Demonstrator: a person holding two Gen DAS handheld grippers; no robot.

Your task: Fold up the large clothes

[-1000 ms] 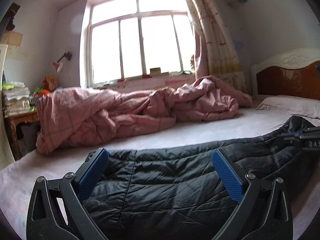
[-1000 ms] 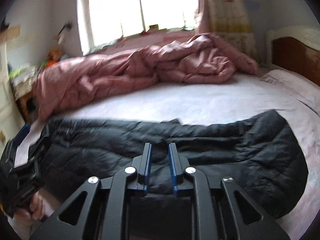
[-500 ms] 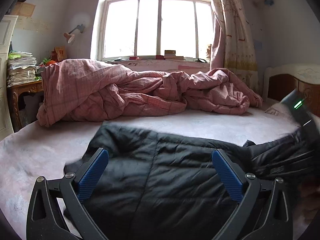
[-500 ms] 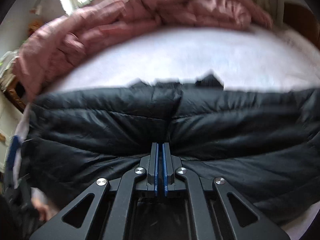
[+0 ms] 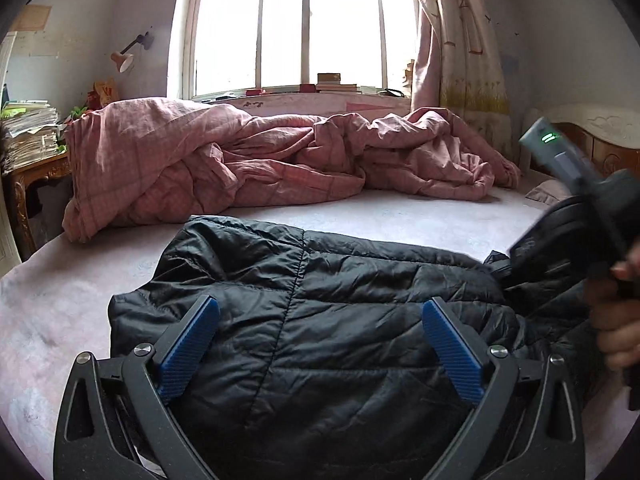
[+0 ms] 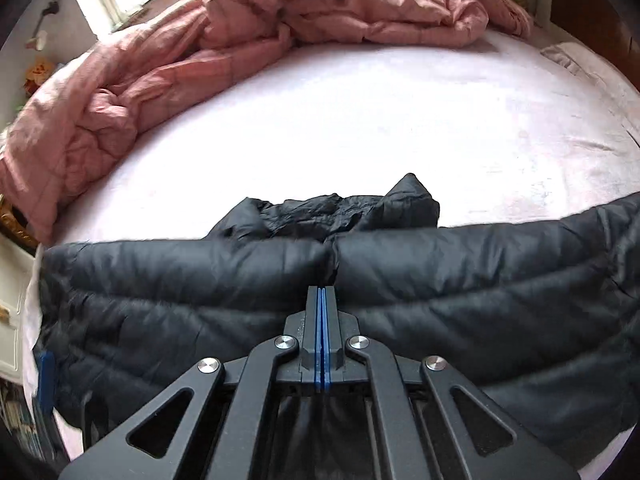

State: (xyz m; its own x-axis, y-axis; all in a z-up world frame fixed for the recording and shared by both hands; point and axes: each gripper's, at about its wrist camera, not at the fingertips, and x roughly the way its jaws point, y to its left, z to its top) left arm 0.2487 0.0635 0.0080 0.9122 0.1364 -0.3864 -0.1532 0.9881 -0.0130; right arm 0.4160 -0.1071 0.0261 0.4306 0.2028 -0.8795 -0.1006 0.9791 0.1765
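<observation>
A black quilted down jacket (image 5: 320,312) lies on the pale pink bed sheet (image 5: 72,300). My left gripper (image 5: 320,340) is wide open just above the jacket's near part, its blue pads (image 5: 188,352) apart and empty. My right gripper (image 6: 322,300) is shut on a pinched fold of the jacket (image 6: 460,280), which bunches at its tips. The jacket's collar (image 6: 332,216) sticks out beyond the fold. The right gripper's body and the hand holding it show at the right edge of the left wrist view (image 5: 592,220).
A crumpled pink duvet (image 5: 248,160) lies along the far side of the bed under the window (image 5: 304,28). A wooden headboard (image 5: 600,144) and a pillow (image 6: 580,64) are at the right. A side table with stacked papers (image 5: 28,132) stands at the left.
My right gripper has closed on the jacket and drawn a fold of it up and over. My left gripper stayed open and shifted over the jacket, tilting downward.
</observation>
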